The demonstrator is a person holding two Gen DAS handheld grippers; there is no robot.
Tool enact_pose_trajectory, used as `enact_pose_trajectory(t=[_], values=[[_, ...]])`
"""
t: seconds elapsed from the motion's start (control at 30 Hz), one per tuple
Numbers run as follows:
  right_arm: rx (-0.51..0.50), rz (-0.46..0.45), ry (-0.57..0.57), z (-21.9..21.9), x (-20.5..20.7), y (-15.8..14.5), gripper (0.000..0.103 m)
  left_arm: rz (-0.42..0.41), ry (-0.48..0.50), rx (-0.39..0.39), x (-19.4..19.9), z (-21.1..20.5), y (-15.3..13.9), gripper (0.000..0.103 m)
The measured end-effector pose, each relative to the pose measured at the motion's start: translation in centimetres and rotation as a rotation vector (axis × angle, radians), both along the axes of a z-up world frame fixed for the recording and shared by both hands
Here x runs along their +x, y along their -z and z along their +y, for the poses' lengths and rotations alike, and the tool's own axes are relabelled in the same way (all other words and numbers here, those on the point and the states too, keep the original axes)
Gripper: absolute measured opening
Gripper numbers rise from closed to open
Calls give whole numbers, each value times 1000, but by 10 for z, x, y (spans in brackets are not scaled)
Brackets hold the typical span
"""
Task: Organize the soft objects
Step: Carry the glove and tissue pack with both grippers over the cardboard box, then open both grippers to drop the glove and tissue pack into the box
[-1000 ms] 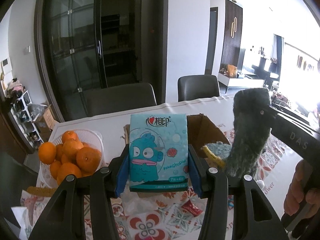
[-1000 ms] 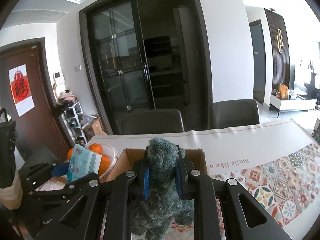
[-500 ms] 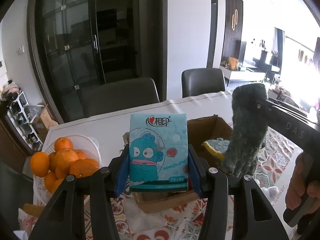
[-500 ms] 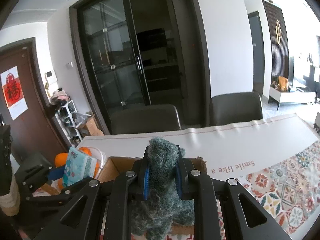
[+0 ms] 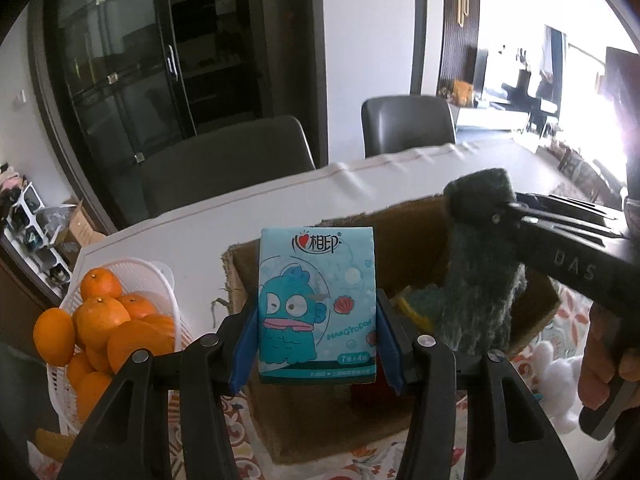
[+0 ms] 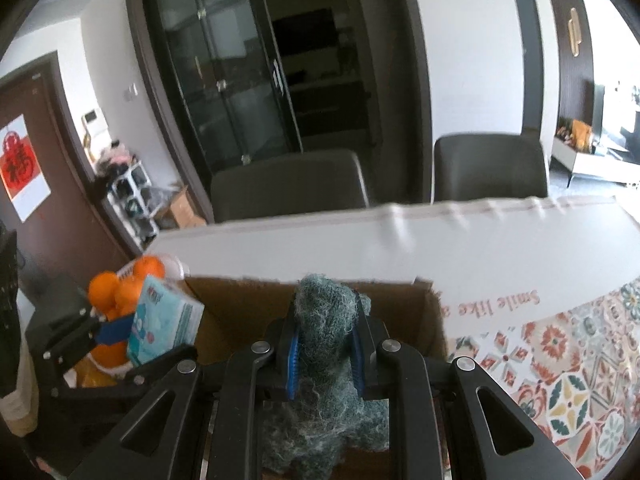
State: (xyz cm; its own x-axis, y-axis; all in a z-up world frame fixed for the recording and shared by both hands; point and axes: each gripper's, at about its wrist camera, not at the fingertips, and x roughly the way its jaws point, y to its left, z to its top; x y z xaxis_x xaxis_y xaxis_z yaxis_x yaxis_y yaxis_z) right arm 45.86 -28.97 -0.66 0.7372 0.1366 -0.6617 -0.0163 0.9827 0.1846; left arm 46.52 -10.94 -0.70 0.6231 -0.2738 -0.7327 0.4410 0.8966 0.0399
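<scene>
Left gripper (image 5: 317, 344) clamped on an upright teal tissue pack (image 5: 317, 304), held above the near wall of the cardboard box (image 5: 412, 232); printed "HANGYODON", Chinese characters with a red heart on top, bottom line blurred, possibly "7 × 4". Right gripper (image 6: 325, 354) pinching a dark green scouring pad (image 6: 326, 320) over the box; "DAS" on its body. "Smile like a" legible on tablecloth (image 6: 500, 304). Oranges (image 5: 100, 320) beside.

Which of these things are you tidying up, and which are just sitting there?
Part of the job:
tissue pack, in the left tool
green scrubbing pad, in the right tool
cardboard box
yellow-edged sponge in the box

Just lying about:
basket of oranges
white fluffy toy
chairs
</scene>
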Motion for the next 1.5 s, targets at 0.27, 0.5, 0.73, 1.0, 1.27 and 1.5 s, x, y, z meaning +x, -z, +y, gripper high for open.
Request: enact_pose_trajectory(t=[0.27,0.5,0.73,1.0,1.27,1.5], values=[[-23,128,-45,2,11,29,22,53,42,67,8,-12,22,52],[-21,162,-77,4,13,37,53,63,25,88,12,-15,27,73],[-29,116,-47,5,3,25,58,26,-3,83,5,-5,20,77],[-69,34,0,5,-16,2,65,-1,-59,54,-10,3,7,82],[-92,-12,4,11,-42,-16,65,-23,-98,27,-36,13,-9,83],[-102,-36,-11,21,-70,-26,65,-45,-161,30,-67,28,-22,84]])
